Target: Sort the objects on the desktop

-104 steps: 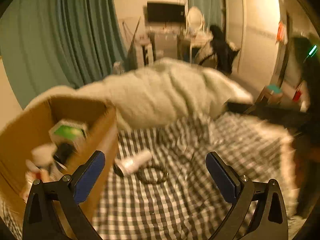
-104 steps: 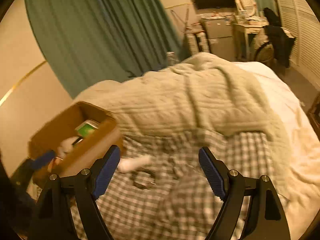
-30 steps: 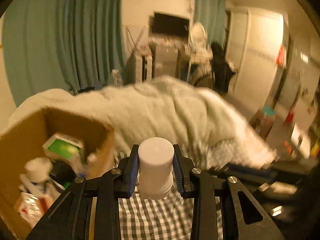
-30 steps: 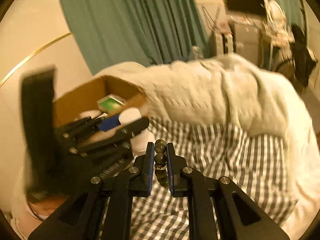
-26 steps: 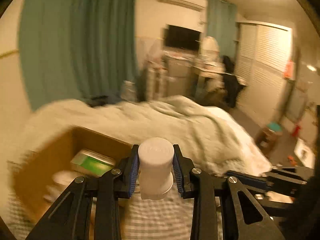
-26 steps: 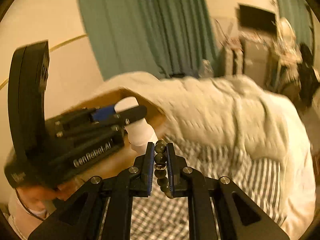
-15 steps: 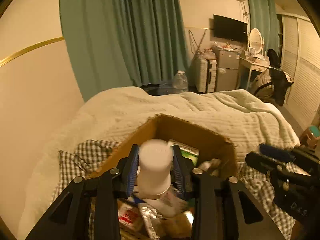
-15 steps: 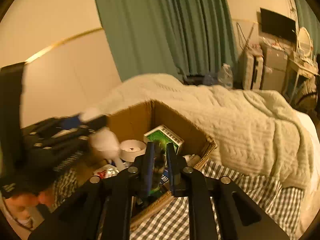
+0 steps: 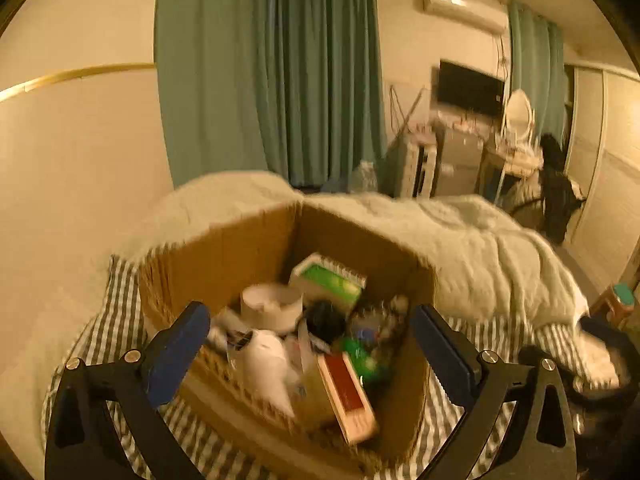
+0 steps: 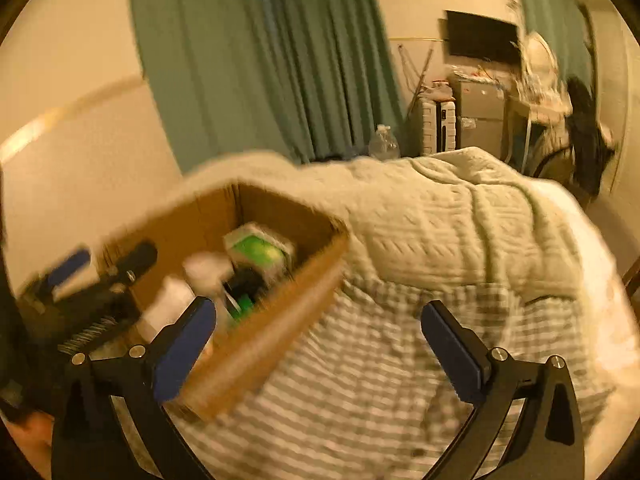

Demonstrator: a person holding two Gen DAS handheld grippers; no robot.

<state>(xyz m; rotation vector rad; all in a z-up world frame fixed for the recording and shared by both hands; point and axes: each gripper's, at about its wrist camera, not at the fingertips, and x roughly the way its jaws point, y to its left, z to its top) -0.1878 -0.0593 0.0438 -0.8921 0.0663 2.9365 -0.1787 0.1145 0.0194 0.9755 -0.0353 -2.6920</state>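
Observation:
A cardboard box stands on the checked bedsheet and holds several items: a white bottle, a roll of tape, a green and white box and a red flat box. My left gripper is open and empty just above the box. My right gripper is open and empty over the sheet, right of the box. The left gripper shows blurred at the left of the right wrist view. The bead bracelet is not clearly visible.
A pale quilt is heaped behind the box. Green curtains, a wall with a gold strip, a TV and furniture stand beyond the bed. The other gripper shows dark at the lower right.
Both grippers have opened. The white bottle has left my left gripper and lies in the box; the bracelet is gone from my right gripper, which has swung right, away from the box.

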